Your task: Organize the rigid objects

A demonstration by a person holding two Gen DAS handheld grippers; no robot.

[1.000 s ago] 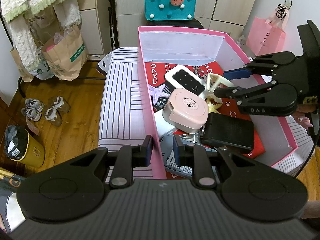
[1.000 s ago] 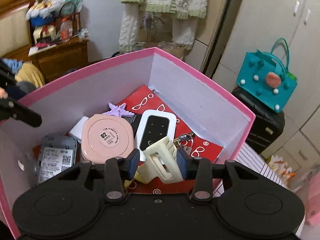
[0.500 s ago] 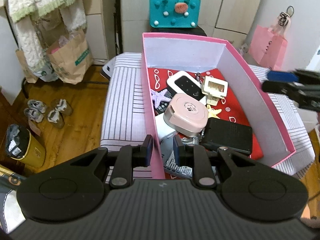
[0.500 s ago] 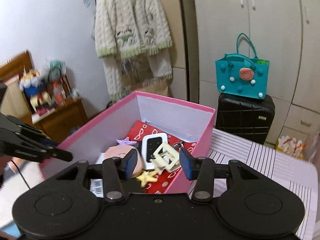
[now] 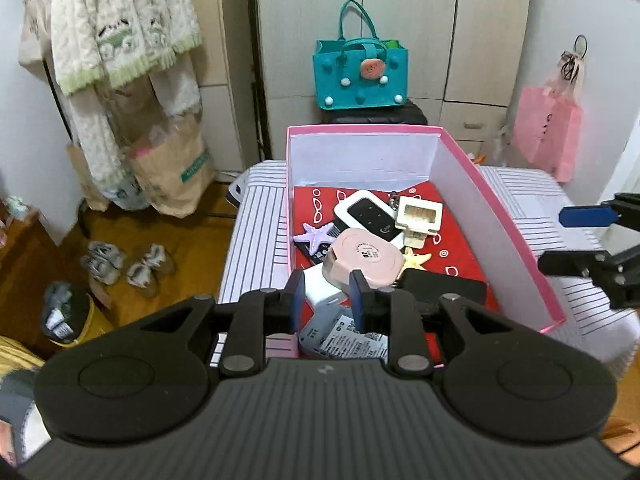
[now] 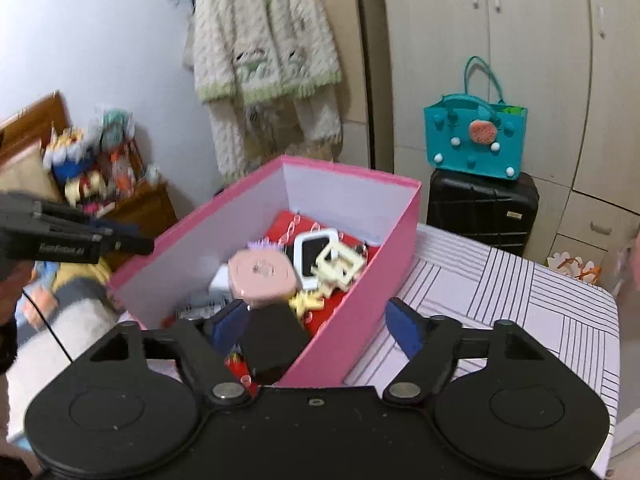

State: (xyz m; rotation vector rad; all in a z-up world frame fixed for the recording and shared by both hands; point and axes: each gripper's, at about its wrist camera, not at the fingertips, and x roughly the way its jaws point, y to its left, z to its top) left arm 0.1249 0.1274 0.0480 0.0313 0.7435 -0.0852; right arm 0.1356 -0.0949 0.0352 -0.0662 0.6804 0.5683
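While the pink box [image 5: 496, 204] is sitting on the striped table [image 5: 256, 232], the left gripper [image 5: 325, 296] is hanging above the box's near end, its blue-padded fingers [image 5: 297, 300] standing parted with nothing between them; the right gripper [image 6: 316, 326] is hanging over the box's near corner, its fingers [image 6: 404, 330] spread wide and holding nothing; in the left view the right gripper is showing at the right edge, outside the box wall, and in the right view the left gripper is showing at the left edge. Inside the box, a red sheet [image 5: 452, 240] printed with white spectacles is lining the floor; a white device [image 5: 366, 214] with a black face is lying toward the far end, with a cream clip [image 5: 418, 216] just beside it on the right, touching its edge; a purple star [image 5: 316, 234] is lying by the left wall; a pink round case [image 5: 362, 260] is resting near the middle, overlapping other items; a yellow star [image 5: 416, 259] is lying just beside the case; a black case [image 5: 444, 290] is lying at the near right, and a grey labelled pack [image 5: 344, 334] is lying at the near end beneath the left gripper. Beyond the table, a teal bag [image 5: 360, 74] is standing on a black suitcase [image 6: 480, 208]; a pink bag [image 5: 548, 128] is hanging at the right; a cream cardigan [image 5: 120, 28] is hanging at the left; shoes [image 5: 128, 264] are lying on the wooden floor.
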